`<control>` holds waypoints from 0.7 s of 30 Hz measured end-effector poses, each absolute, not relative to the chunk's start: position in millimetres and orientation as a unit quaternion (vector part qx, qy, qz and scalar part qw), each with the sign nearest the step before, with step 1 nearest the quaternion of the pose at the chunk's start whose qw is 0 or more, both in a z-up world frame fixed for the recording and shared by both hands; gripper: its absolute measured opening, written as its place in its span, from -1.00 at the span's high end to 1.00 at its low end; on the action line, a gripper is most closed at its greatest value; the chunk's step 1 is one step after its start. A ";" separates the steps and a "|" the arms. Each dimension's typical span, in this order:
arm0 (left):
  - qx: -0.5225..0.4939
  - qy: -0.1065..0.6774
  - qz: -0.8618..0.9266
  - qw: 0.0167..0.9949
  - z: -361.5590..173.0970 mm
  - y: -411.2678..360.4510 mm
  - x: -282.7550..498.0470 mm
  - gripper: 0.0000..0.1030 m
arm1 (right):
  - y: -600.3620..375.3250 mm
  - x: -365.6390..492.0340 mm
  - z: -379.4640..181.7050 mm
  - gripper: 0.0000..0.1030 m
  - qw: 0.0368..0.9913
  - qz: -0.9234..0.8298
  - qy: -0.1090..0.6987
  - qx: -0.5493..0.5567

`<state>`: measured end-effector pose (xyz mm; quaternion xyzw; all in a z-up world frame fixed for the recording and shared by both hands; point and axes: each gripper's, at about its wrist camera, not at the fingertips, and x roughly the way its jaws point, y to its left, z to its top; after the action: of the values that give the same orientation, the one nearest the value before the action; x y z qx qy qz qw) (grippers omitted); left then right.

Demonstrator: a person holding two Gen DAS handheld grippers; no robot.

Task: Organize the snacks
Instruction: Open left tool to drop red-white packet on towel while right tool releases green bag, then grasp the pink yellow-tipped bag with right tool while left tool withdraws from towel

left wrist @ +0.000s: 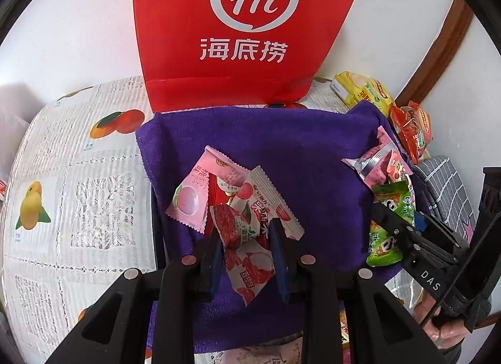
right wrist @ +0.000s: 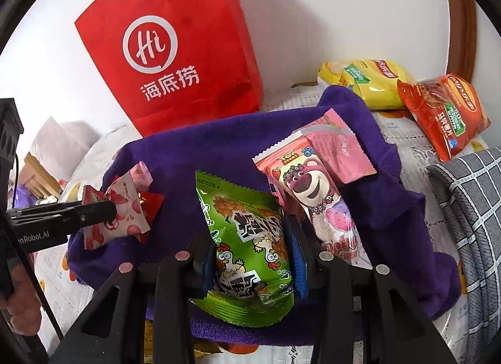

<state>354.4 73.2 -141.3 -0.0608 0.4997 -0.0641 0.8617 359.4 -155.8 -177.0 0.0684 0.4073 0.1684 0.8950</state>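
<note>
Two grippers each clamp a packet over the purple towel (left wrist: 281, 145): left gripper (left wrist: 247, 257) pinches a red-white sachet (left wrist: 250, 257), right gripper (right wrist: 253, 264) a green pack (right wrist: 250, 238), whose slick film might slip out sideways.

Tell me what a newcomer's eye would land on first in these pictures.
The tall red paper bag with a white logo stands against the wall behind everything. In front of it a purple towel covers the table, strewn with snack packets. The left gripper is shut on a red-and-white fruit-print sachet near the towel's left side, and the right gripper is shut on a green chicken-print snack packet in the middle.
</note>
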 end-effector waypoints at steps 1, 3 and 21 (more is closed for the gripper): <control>-0.064 0.501 -0.065 0.861 -141.2 74.5 354.5 0.49 | -155.0 358.7 -176.6 0.20 0.895 0.170 0.407 0.065; -0.071 0.506 -0.065 0.857 -141.4 76.8 356.0 0.48 | -152.9 357.9 -175.3 0.16 0.898 0.170 0.403 0.058; -0.071 0.487 -0.068 0.868 -112.1 79.3 333.6 -0.09 | -154.8 312.8 -138.3 -0.26 0.906 0.202 0.365 0.073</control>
<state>333.6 79.3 -112.1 -0.0713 0.4865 -0.0678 0.8681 312.8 -154.8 -138.3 0.0731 0.3646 0.2017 0.9061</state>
